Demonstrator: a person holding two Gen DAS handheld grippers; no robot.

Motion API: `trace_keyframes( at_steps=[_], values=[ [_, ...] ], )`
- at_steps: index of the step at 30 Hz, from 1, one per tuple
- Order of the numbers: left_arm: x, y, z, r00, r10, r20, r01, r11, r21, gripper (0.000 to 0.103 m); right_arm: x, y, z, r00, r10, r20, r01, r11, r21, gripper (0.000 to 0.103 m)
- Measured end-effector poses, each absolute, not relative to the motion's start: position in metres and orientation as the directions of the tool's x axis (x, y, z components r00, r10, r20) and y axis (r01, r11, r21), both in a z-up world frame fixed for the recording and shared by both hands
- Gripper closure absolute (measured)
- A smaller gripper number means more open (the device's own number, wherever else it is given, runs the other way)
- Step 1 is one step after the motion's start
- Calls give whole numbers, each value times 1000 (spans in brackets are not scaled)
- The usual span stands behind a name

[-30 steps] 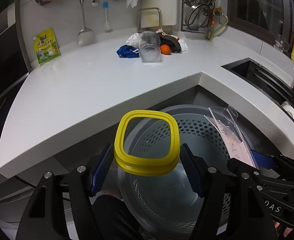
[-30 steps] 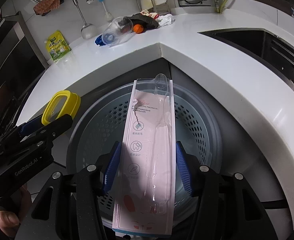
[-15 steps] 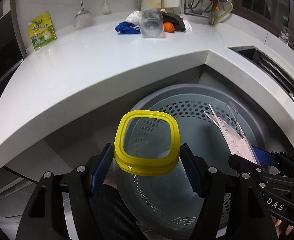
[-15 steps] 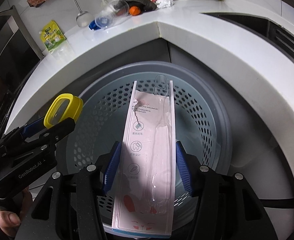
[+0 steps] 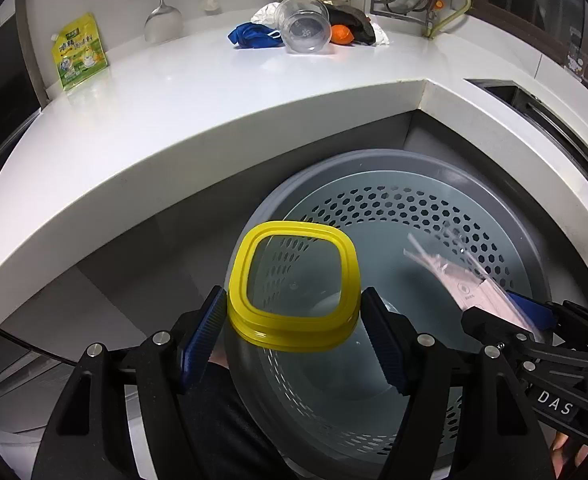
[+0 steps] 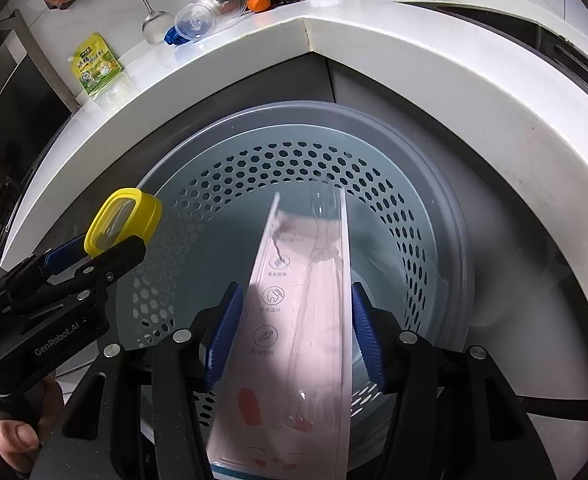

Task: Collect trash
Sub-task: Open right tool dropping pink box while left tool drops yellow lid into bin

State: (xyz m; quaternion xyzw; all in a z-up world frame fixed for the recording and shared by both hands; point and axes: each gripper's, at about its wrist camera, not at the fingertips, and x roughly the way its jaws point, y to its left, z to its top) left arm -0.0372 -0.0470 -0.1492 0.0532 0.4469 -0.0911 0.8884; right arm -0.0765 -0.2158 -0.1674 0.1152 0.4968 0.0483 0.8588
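**Trash over the bin: two pieces held, ready to drop**

The trash is split between the two tools. The left gripper is clamped on a yellow-rimmed lid, its blue ribbed pads pressing the rim from either side. The right gripper is clamped on a toothbrush package, which runs forward between its pads and out past the tips. Both pieces hang directly above the open bin, which lies below and ahead of both sets of tips.

To do the drop well, I would keep each piece inside the bin's rim before spreading the pads. The lid sits nearest the bin's left edge, so nudging it toward the centre looks wise. The long package should go in tip first.

The lid is a rounded square of glossy plastic with a clear centre pane. The package is a flat pink card under a clear, shiny blister, light and likely to flutter. The bin is smooth grey plastic, round, its wall pierced with hexagonal holes.

More trash, including a clear cup, lies well beyond the tips on the white counter.
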Motion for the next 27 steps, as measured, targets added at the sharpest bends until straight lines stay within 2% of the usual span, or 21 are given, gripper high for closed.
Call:
trace_keyframes(
  at_steps=[9,11,12,27],
  values=[
    [-37,-45,-148,590,-115,-800,204,979,10,35,-80,-222,-161,524,194,-829,39,967,251,50],
    [-37,-45,-147,590,-113,-800,201,980,10,31,-81,-223,-159,534,197,-822,41,965,258,41],
    [-38,-44,-146,592,-111,-798,198,980,10,24,-83,-225,-158,541,198,-817,41,964,261,37],
    [-41,-38,-138,613,-118,-781,187,982,-1,21,-86,-227,-148,579,189,-793,42,965,261,36]
  ],
)
